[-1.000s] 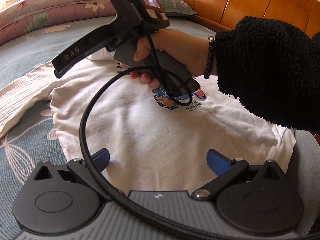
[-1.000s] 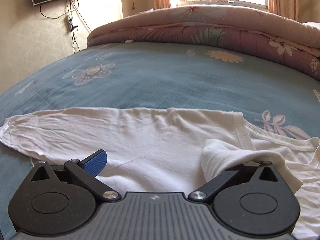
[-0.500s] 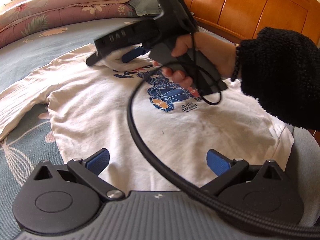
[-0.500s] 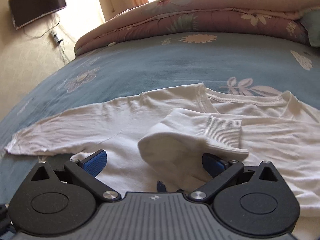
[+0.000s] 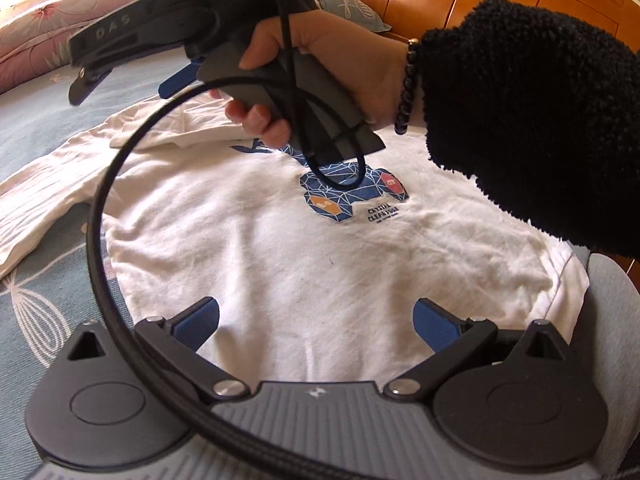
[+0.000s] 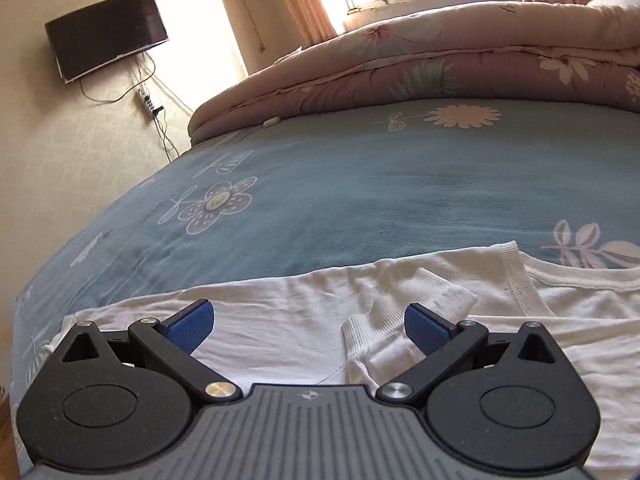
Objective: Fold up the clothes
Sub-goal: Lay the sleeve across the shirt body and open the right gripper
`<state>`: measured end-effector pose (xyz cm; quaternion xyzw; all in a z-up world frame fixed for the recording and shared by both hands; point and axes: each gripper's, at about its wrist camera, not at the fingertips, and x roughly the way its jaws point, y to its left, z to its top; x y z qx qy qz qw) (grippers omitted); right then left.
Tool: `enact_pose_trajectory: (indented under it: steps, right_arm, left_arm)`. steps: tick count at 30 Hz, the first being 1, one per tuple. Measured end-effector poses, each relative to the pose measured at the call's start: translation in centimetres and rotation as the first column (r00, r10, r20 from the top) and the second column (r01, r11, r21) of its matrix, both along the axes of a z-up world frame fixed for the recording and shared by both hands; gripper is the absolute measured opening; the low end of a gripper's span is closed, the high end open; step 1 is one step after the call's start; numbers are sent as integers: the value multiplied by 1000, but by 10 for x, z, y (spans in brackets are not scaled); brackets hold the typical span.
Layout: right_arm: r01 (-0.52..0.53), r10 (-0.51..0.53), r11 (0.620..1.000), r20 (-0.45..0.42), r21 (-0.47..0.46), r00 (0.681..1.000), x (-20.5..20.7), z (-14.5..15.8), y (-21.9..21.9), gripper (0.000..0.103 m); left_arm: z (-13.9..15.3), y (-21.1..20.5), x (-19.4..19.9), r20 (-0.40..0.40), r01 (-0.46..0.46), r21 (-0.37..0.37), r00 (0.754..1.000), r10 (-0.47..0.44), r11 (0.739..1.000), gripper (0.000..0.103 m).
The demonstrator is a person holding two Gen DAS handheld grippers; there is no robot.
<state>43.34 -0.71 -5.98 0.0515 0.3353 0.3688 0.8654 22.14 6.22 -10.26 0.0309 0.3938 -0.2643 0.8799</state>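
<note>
Right gripper [image 6: 308, 326]: jaws spread wide, holding nothing, poised just above a ribbed sleeve cuff [image 6: 404, 320] that lies folded inward onto the shirt's chest, near the collar.

Left gripper [image 5: 316, 322]: jaws likewise apart and empty, hovering over the hem.

The white long-sleeved shirt [image 5: 288, 248] lies print-up on the blue floral bedsheet [image 6: 360, 192]; its other sleeve [image 5: 36, 216] extends flat sideways, presumably awaiting folding.

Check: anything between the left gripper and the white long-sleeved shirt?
Mostly clear. The left gripper is open over the white long-sleeved shirt. Only the black braided cable loops across the view, past its left side. The right gripper is open too.
</note>
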Motion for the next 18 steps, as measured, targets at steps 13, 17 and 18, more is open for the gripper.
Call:
enact_pose_trajectory:
  steps: [13,17,18]
  right_arm:
    - [238,-237,970,16,-59,971,2,6,-104,103]
    - [335,-334,940,18,-72,942,4,8,-147,103]
    - [358,-358,930,19,-76,934,4,9,-158,103]
  left_arm:
    - [3,-10,2,1,25,-3,1000,-25,1000,102]
    - [5,-16,0,1,68,-19,998,-68,998,102]
    - [4,-20,-1,3,88,-24,996,-88,996,102]
